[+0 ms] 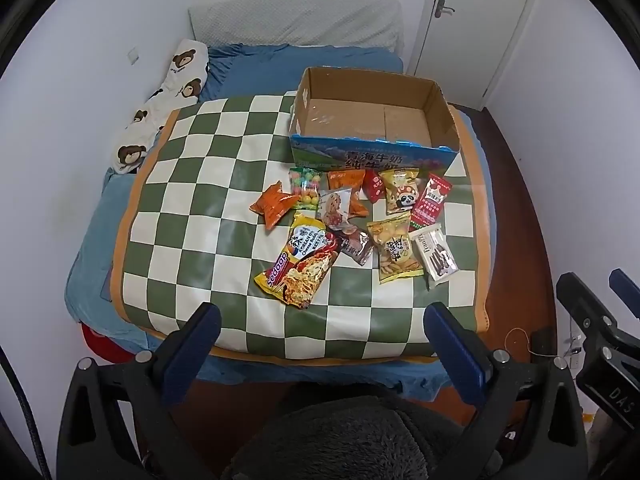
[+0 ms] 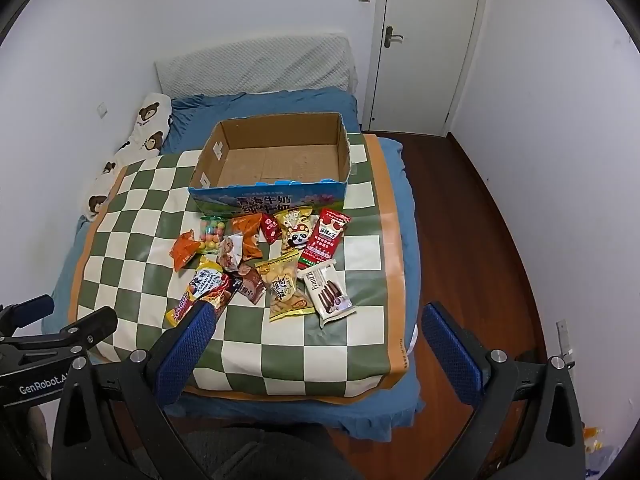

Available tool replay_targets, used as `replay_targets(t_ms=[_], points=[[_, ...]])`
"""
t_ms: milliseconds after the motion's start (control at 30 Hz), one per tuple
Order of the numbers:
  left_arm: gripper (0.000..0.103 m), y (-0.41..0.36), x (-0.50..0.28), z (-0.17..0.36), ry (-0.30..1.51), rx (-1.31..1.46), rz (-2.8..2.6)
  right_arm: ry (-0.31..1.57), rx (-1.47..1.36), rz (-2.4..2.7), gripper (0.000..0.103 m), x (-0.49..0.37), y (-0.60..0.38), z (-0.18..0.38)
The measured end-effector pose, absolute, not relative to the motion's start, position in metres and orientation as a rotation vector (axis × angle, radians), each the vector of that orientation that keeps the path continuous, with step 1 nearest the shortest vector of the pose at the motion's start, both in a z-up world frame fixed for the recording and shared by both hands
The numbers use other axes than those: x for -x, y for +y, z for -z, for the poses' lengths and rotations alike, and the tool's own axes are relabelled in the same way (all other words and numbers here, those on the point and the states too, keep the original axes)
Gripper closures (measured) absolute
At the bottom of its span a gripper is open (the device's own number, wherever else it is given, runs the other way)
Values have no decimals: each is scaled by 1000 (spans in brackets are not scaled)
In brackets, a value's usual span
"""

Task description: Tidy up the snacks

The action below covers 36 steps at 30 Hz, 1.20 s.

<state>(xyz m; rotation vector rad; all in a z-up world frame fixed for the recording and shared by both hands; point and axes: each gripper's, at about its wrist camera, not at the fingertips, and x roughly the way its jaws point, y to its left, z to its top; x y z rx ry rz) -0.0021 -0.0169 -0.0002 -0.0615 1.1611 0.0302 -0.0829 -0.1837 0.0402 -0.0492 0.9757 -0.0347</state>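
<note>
Two handheld grippers are held side by side, level with each other. The left gripper (image 1: 322,320) has its two blue-padded fingers (image 1: 200,336) spread wide apart, with nothing between them. The right gripper (image 2: 316,320) is posed the same way, its fingers (image 2: 448,340) spread wide and holding nothing. Each gripper's black frame shows at the edge of the other's view.

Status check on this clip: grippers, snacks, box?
Left gripper open, empty. Right gripper open, empty. Snack packets all on checkered mat; cardboard box empty. Nothing blocking.
</note>
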Motion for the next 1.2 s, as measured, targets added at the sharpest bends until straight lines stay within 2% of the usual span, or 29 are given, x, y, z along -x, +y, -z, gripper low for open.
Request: replay_targets(t_ms=[1200], points=[[0,-13,3,-13,1144,56,-1,973,34,30,0,90,-183,-47]])
